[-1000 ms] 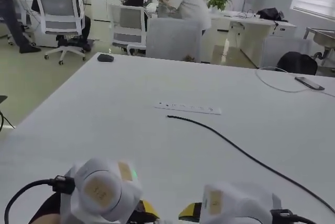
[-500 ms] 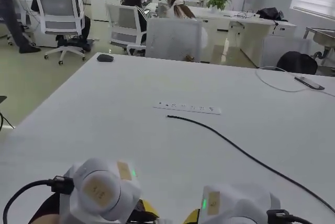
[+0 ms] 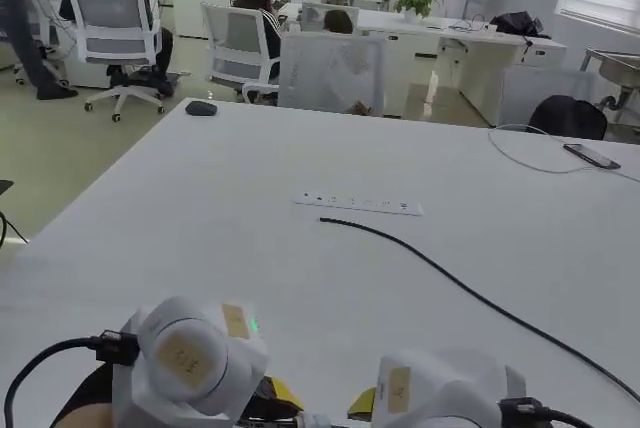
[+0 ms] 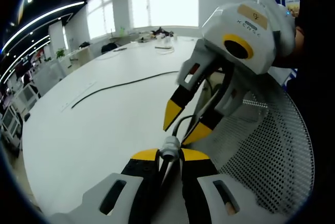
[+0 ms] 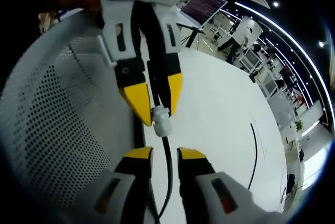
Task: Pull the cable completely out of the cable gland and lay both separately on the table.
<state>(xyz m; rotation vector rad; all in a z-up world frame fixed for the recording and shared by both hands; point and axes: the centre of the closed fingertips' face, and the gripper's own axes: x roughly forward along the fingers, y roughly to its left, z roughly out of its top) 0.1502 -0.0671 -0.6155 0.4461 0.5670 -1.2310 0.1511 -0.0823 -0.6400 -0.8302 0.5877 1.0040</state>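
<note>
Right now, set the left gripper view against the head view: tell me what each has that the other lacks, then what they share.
Left gripper view: the left gripper is shut on the cable gland. The right gripper has its jaws apart just beyond the gland, and a perforated mesh surface lies to the right.
Head view: a seated person and office chairs at desks behind.
Shared: the white table, the black cable lying across it, the power strip and both grippers' housings.

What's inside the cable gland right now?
The black cable runs into the cable gland, which the left gripper pinches. The gland's body covers the length inside, so how far it reaches can't be seen.
</note>
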